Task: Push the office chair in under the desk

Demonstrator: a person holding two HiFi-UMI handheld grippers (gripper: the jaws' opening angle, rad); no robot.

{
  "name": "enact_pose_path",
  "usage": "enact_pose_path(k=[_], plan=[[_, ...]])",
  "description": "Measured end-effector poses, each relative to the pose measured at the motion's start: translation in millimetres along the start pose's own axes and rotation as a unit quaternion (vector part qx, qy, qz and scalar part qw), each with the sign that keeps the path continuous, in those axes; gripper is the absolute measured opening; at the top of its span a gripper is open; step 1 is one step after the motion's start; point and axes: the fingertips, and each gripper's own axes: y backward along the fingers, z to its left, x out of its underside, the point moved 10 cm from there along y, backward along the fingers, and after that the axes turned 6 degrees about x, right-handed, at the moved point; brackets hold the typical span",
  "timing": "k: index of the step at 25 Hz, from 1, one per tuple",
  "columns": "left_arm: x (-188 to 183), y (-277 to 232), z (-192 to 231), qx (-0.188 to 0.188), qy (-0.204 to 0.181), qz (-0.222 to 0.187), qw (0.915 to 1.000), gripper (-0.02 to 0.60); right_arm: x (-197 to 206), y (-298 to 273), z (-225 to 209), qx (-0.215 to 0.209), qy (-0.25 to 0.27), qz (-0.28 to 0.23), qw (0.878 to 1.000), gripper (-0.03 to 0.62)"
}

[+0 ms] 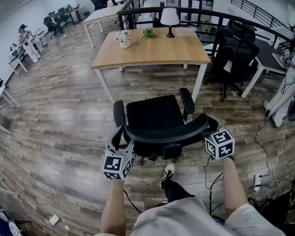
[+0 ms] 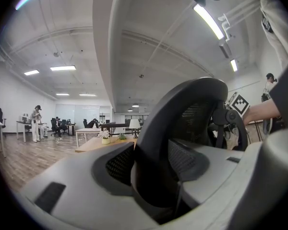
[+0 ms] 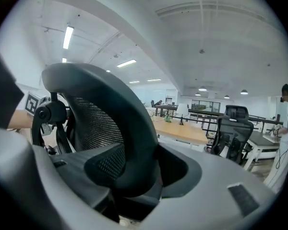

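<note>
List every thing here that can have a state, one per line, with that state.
office chair: pulled out, short of the desk
desk: upright, lamp on top
lamp: upright at the desk's far edge
left gripper: shut on the office chair's backrest rim
right gripper: shut on the same rim

Open-plan office w/ desks (image 1: pixel 157 53) & swivel chairs (image 1: pixel 155 114)

The office chair (image 1: pixel 155 117) has a matt black mesh back in smooth plastic; the worktop (image 1: pixel 157 50) is pale smooth wood; the floor (image 1: pixel 59 112), grainy planks.
</note>
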Motion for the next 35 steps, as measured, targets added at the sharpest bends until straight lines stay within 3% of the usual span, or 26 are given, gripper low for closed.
enact_pose_path(k=[17, 35], plan=[[1, -131, 83, 0.006, 0.003, -0.012, 0.9999, 0.255, -43, -134, -61, 0.007, -0.003, 0.002, 1.0, 0.23], [0, -240, 195, 0.032, -0.002, -0.015, 0.9994, 0.252, -85, -257, -90, -0.001, -0.013, -0.007, 1.0, 0.218]])
